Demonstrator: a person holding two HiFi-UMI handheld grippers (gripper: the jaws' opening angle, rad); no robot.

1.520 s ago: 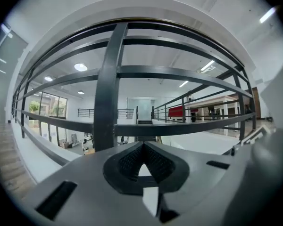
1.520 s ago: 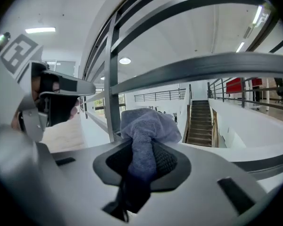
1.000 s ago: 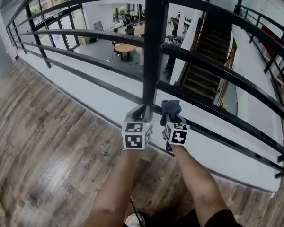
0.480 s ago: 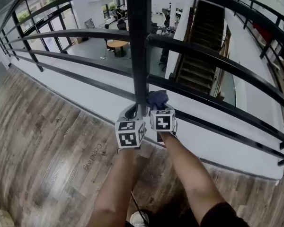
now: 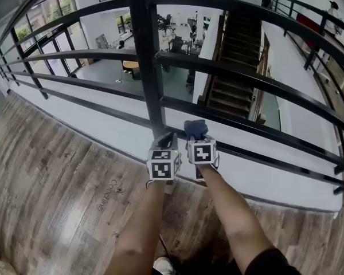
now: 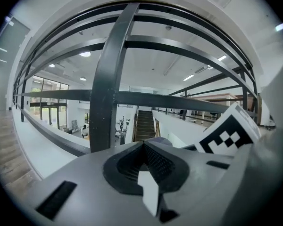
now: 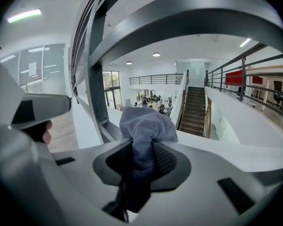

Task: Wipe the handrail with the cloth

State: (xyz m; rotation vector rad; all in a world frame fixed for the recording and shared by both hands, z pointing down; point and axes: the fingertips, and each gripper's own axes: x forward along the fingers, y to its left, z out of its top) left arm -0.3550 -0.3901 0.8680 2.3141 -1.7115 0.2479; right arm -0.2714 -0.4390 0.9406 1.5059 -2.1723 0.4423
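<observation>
We've got the blue-grey cloth [image 5: 195, 128] pinched in our right tongs [image 5: 196, 137], just right of the black post [image 5: 146, 67], at the low rail [image 5: 264, 156]. Left tongs [image 5: 165, 140] closed, empty, by post base. Wiping prob. barely begun; upper rails left.

My right gripper [image 7: 142, 161] has its jaws clamped on the blue-grey cloth [image 7: 144, 126], with the bunched end sticking up past them. A handrail bar [image 7: 188, 18] arcs overhead and its post [image 7: 98, 95] stands to the left. There's a staircase [image 7: 196, 111] beyond.
</observation>
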